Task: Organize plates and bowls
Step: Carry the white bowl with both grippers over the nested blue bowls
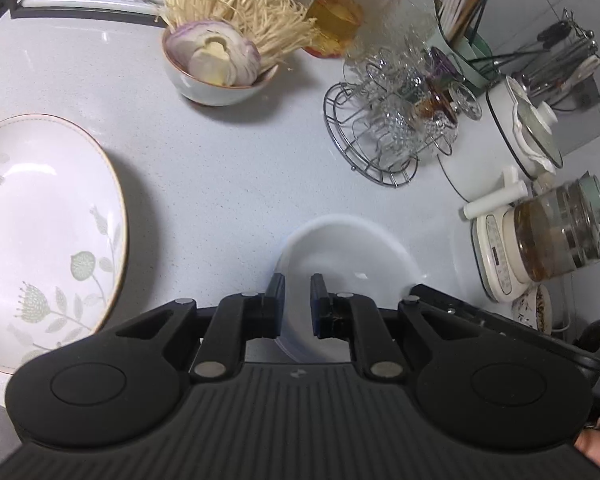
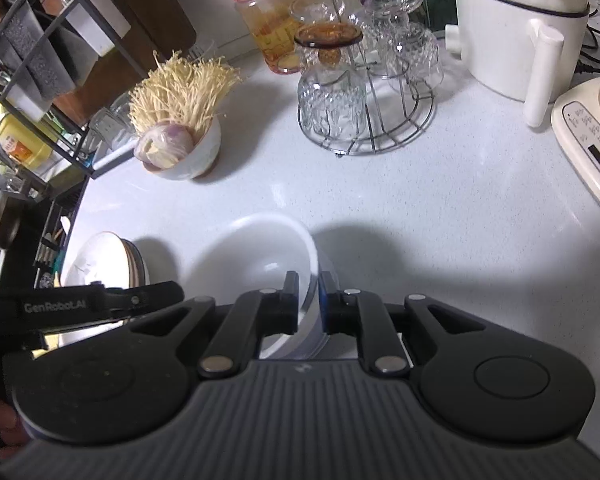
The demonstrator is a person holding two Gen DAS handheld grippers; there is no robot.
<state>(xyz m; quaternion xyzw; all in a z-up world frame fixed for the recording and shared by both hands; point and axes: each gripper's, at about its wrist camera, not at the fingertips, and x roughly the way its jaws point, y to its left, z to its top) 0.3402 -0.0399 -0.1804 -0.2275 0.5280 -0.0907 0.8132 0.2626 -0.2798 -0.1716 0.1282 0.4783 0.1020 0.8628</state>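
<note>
Speckled white stone countertop [image 2: 440,200] fills both wrist views, glossy and lit from above. Nearest the cameras, the right gripper [image 2: 309,304] pinches the near rim of a plain white bowl [image 2: 260,252], its black fingers closed to a narrow slot with the rim wall between them; the bowl is smooth, round and tips toward the lens. The left gripper [image 1: 296,304] frames the same white bowl [image 1: 348,256] from the other side, its fingers a little apart with the rim in the gap, though whether the pads touch it cannot be told. To the left gripper's left lies a wide, shallow plate [image 1: 48,236], gold-edged and printed with pale green leaves and flowers; in the right wrist view it shows as part of a small stack of plates [image 2: 108,260] behind the left gripper's body. Farther back sits a cream bowl [image 1: 216,80] holding a halved purple onion [image 1: 220,54] and a sheaf of straw-coloured enoki mushrooms [image 1: 236,4]. Beside it, a wire rack [image 2: 364,120] carries upturned cut-glass cups [image 2: 332,100], with a red-lidded clear jar [image 2: 268,16] of amber liquid behind. At the far right stand a white lidded pot [image 2: 516,28] and a cream kettle base [image 2: 588,148] with printed buttons.
</note>
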